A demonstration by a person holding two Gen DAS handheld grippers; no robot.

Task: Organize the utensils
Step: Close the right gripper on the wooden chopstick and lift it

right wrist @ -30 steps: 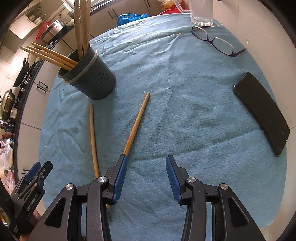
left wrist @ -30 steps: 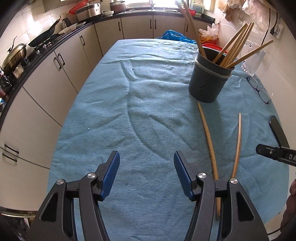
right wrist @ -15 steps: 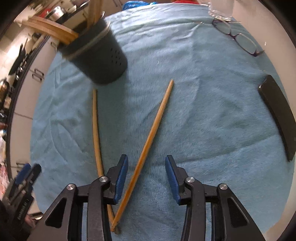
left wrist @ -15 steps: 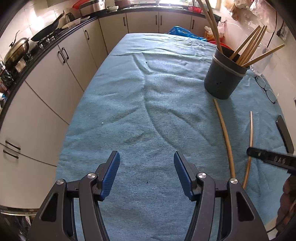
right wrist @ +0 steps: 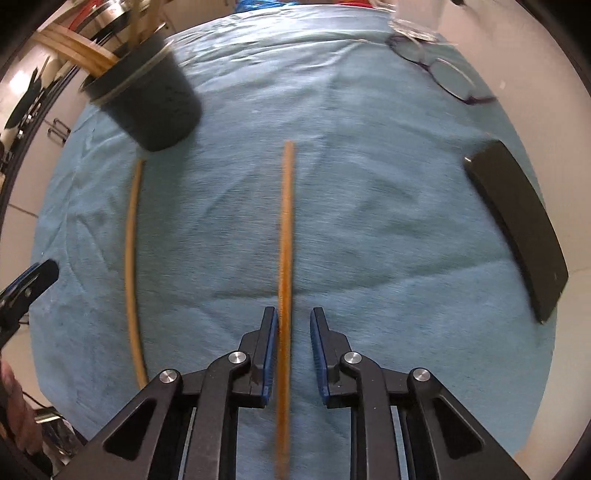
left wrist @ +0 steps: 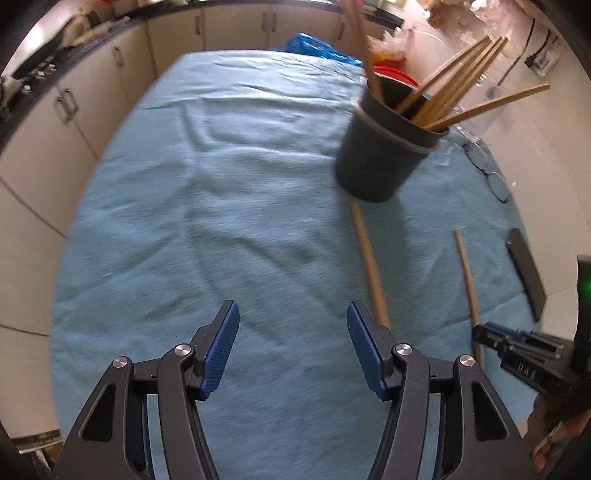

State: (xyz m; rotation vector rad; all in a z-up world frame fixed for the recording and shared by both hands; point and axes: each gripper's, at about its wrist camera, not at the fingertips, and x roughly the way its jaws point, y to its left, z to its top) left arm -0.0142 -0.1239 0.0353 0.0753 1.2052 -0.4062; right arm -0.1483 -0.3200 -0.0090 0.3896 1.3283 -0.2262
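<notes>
The right claw was closing around a chopstick lying on the blue-clothed surface, pads not yet pressing. The left claw stood released, empty.

Home kitchen. Table under blue cloth as landmark. Left of table and along far end: run of cream base cabinets with bar handles, dark countertop above. On counter left of table: cookware, blurred; steel pot shows in right wrist view. On table, right part: dark utensil holder full of wooden sticks. Right of holder, at table edge: eyeglasses, black flat case. Beyond table's far end: blue plastic bag. Wall socket right of table.
</notes>
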